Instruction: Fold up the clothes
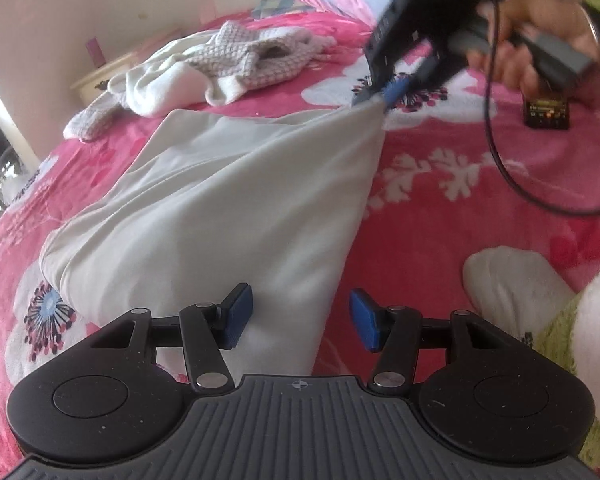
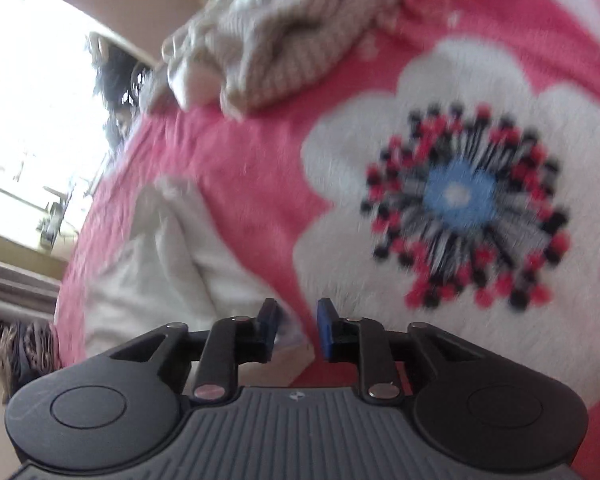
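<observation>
- Pinching one corner of the white garment (image 1: 220, 208), my right tool (image 1: 373, 98) lifts it off the pink floral bed (image 1: 459, 216).
- My left tool (image 1: 300, 316) hangs spread, its left pad beside the garment's near end.
- A grey-and-white clothes pile (image 1: 220, 60) lies farther back.

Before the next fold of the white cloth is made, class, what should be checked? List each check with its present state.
1. Right hand-held gripper pinches a corner of the white cloth: ok in the left wrist view.
2. That grip confirmed by its own camera: not ok, a gap shows between its pads there.
3. Left hand-held gripper holds the near edge: not ok, it is open with the cloth between its pads, not pinched.
4. Cloth lies flat: not ok, it is lifted and creased.
5. Knitted clothes lie apart from the cloth: ok.
6. Black cable is off the cloth: ok.
</observation>
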